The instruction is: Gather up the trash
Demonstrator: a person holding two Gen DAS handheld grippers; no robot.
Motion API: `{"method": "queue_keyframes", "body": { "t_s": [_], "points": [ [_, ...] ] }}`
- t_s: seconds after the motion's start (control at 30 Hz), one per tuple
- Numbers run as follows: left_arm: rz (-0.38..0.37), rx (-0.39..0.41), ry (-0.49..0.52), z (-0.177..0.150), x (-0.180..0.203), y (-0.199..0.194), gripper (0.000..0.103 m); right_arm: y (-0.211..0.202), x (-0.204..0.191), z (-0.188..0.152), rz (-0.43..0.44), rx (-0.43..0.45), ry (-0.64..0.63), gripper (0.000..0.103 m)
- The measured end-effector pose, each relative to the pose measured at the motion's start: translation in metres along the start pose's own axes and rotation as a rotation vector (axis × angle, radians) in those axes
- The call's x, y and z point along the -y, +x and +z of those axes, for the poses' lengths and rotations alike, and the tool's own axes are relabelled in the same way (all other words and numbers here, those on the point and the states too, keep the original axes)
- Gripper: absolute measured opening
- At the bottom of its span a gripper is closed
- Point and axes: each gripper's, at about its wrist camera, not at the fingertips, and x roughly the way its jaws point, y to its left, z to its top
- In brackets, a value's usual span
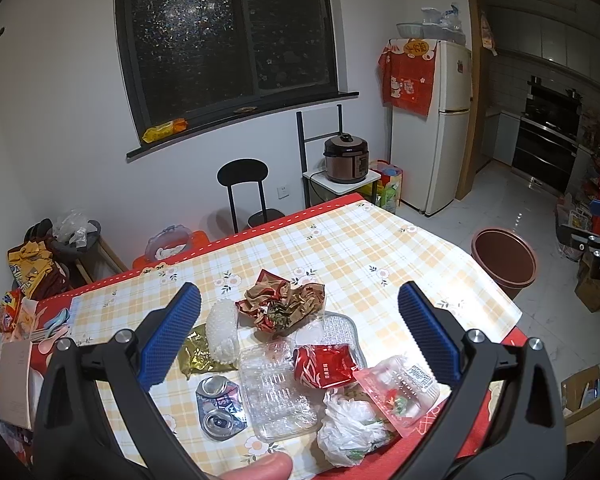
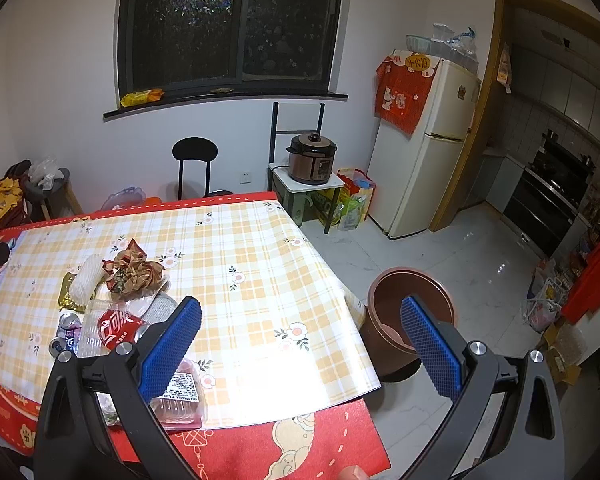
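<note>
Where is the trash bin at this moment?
The trash bin stands on the floor just off the table's right edge; in the right wrist view it sits behind the right tongs.

Crumpled trash (image 1: 300, 344) heaped on table (image 1: 380, 248)

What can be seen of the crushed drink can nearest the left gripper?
The crushed can is silver aluminium with a purple and blue printed label, flattened and bent so both round ends face up. It lies on its side on the checked tablecloth, at the near-left edge of the trash pile. Its right side meets the clear plastic tray, though real contact is unclear; a crumpled gold wrapper lies just behind it. Nothing grips it: the left gripper hangs open above the pile.
</note>
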Motion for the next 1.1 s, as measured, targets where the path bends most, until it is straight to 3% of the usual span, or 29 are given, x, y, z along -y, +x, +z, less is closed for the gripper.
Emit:
{"method": "queue_keyframes", "body": {
  "t_s": [0.87,1.1],
  "points": [
    [-0.002,0.0,-0.001,0.0005,0.0004,-0.0013,0.098,0.0012,-0.0013,-0.0016,0.0,-0.002,-0.001,0.099],
    [-0.065,0.012,-0.055,-0.0062,-0.007,-0.0011,0.098,0.0013,-0.0047,-0.0051,0.021,-0.003,0.005,0.099]
  ]
}}
